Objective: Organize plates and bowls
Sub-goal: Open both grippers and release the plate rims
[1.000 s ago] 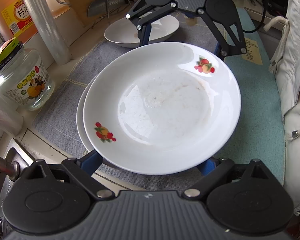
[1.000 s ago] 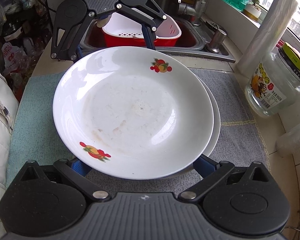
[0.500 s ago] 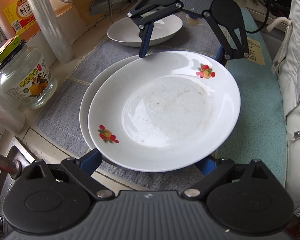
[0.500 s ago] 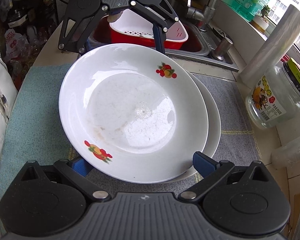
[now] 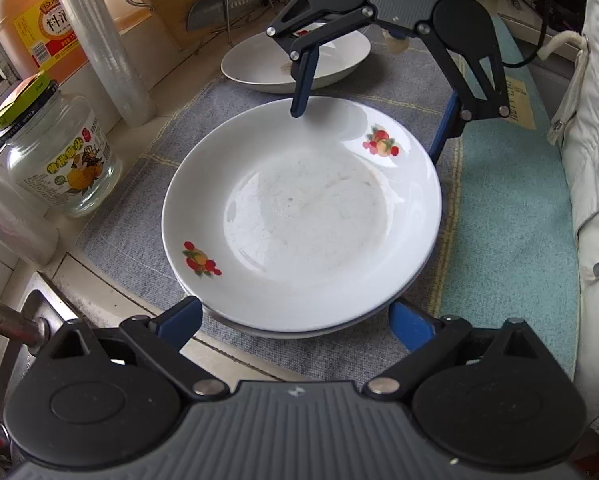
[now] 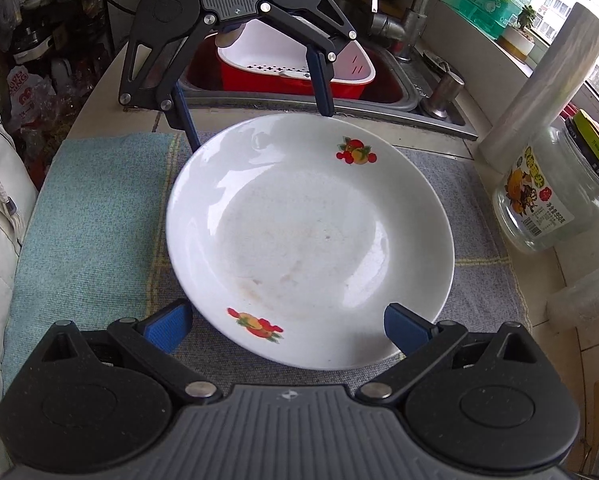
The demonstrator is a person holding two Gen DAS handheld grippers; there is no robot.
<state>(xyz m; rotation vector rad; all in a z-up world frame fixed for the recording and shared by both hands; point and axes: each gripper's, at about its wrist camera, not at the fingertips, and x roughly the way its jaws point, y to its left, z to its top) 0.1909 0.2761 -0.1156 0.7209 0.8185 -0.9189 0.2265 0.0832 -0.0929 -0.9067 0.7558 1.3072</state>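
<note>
Settled level onto the lower plate (image 5: pixel 259 330), top plate (image 5: pixel 303 208) seemingly clear of both wide-open tools.

The plate (image 5: pixel 303 216) sits stacked on what looks like another plate, on a cloth (image 5: pixel 399 76) (a jar (image 5: pixel 57 156) to its left); a bowl (image 5: pixel 259 64) lies behind, the sink (image 6: pixel 391 92) opposite.

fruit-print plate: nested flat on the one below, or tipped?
Nested flat. The white fruit-print plate sits level in the plain white plate beneath, whose rim peeks out evenly along the near edge.
</note>
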